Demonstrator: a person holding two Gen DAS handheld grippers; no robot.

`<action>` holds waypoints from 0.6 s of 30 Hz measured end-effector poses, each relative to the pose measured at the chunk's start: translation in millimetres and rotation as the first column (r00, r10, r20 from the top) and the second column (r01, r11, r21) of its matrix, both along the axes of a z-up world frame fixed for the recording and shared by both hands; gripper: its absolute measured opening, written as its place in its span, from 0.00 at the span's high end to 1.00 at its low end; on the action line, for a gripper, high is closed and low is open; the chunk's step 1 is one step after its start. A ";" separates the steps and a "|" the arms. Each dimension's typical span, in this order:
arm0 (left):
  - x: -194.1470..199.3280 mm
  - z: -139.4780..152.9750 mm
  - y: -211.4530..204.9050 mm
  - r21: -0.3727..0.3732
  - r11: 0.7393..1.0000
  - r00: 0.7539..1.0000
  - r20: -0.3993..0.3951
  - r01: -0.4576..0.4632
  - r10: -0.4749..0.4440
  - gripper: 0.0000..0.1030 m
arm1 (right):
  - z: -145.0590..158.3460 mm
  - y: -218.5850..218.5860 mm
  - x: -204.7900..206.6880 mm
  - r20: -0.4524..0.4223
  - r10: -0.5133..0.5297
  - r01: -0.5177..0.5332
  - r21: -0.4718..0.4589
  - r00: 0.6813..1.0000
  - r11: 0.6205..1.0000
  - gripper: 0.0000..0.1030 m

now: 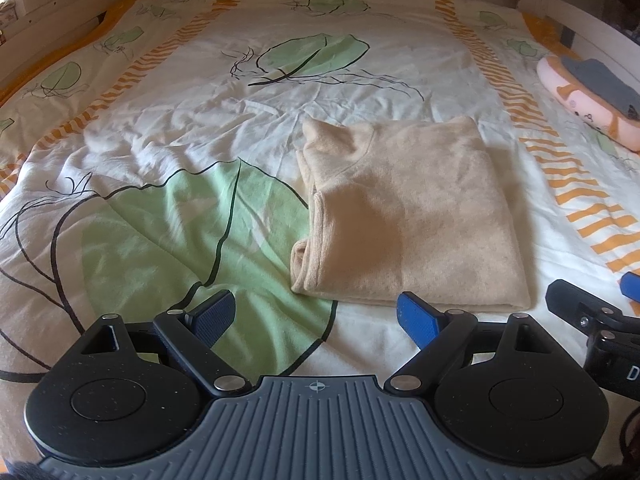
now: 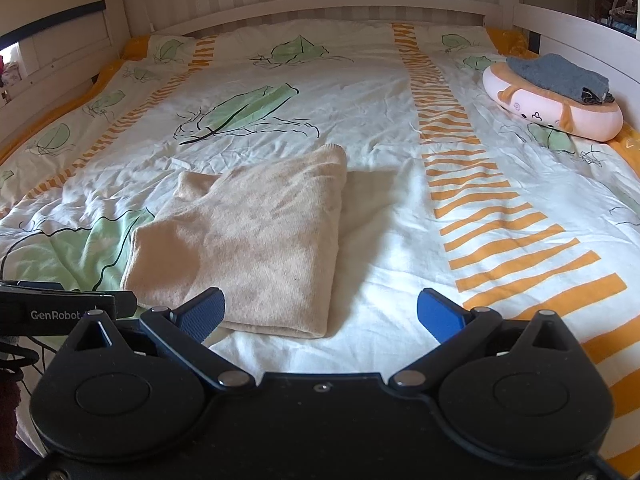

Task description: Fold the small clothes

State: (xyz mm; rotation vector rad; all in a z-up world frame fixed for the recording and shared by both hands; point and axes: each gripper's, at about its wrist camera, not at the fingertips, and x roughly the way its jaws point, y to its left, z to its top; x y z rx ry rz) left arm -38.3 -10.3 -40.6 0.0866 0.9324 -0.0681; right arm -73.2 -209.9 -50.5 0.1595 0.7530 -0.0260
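Note:
A beige knitted garment (image 1: 404, 216) lies folded into a rough rectangle on the bed; it also shows in the right wrist view (image 2: 248, 240). My left gripper (image 1: 316, 320) is open and empty, just short of the garment's near edge. My right gripper (image 2: 320, 314) is open and empty, near the garment's near right corner, its left finger over that edge. The right gripper's body (image 1: 592, 320) shows at the right edge of the left wrist view. The left gripper's body (image 2: 60, 308) shows at the left edge of the right wrist view.
The bed cover (image 1: 200, 140) is white with green leaves and orange stripes. A pink plush pillow (image 2: 552, 108) with a folded grey garment (image 2: 560, 76) on top lies at the far right. A white slatted headboard (image 2: 320, 4) and side rails border the bed.

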 end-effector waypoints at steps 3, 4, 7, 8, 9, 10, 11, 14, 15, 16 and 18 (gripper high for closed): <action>0.7 -1.1 -0.3 0.005 1.000 1.000 -0.003 -0.001 0.001 0.15 | 0.1 -0.1 0.2 0.001 0.000 0.000 0.000 1.000 1.000 0.01; 0.8 -1.4 -0.3 0.006 1.000 1.000 -0.005 0.001 -0.001 0.15 | 0.0 -0.4 0.4 0.001 0.001 -0.001 -0.001 1.000 1.000 0.01; 0.8 -2.3 0.0 0.006 1.000 1.000 -0.007 0.003 -0.002 0.15 | -0.1 -0.3 0.6 0.000 0.000 0.000 -0.002 1.000 1.000 0.01; 0.9 -2.5 -0.1 0.006 1.000 1.000 -0.008 0.003 -0.003 0.15 | -0.1 -0.4 0.6 0.000 0.000 0.000 0.000 1.000 1.000 0.01; 1.0 -2.4 -0.3 0.006 1.000 1.000 -0.008 0.003 -0.003 0.15 | -0.1 -0.6 0.7 0.000 0.000 0.000 0.000 1.000 1.000 0.01; 1.1 -2.6 -0.1 0.004 1.000 1.000 -0.009 0.004 -0.004 0.15 | -0.2 -0.4 0.6 -0.002 0.001 -0.001 0.001 1.000 1.000 0.01; 1.1 -2.8 -0.3 0.003 1.000 1.000 -0.011 0.004 -0.004 0.15 | -0.8 0.1 1.7 -0.005 0.001 -0.001 0.002 1.000 1.000 0.01; 2.1 -4.4 -0.2 0.003 1.000 1.000 -0.018 0.004 -0.004 0.15 | -1.8 2.0 2.6 -0.011 0.004 -0.004 0.002 1.000 1.000 0.01; 2.1 -4.8 -0.2 0.001 1.000 1.000 -0.020 0.004 -0.004 0.15 | -2.0 2.3 3.0 -0.012 0.006 -0.006 0.003 1.000 1.000 0.01; 2.0 -5.0 -0.1 0.000 1.000 1.000 -0.022 0.003 -0.003 0.15 | -2.1 2.2 3.5 -0.012 0.007 -0.007 0.004 1.000 1.000 0.01; 1.9 -5.3 -0.5 -0.001 1.000 1.000 -0.024 0.003 -0.004 0.15 | -2.2 2.6 4.1 -0.013 0.009 -0.009 0.005 1.000 1.000 0.01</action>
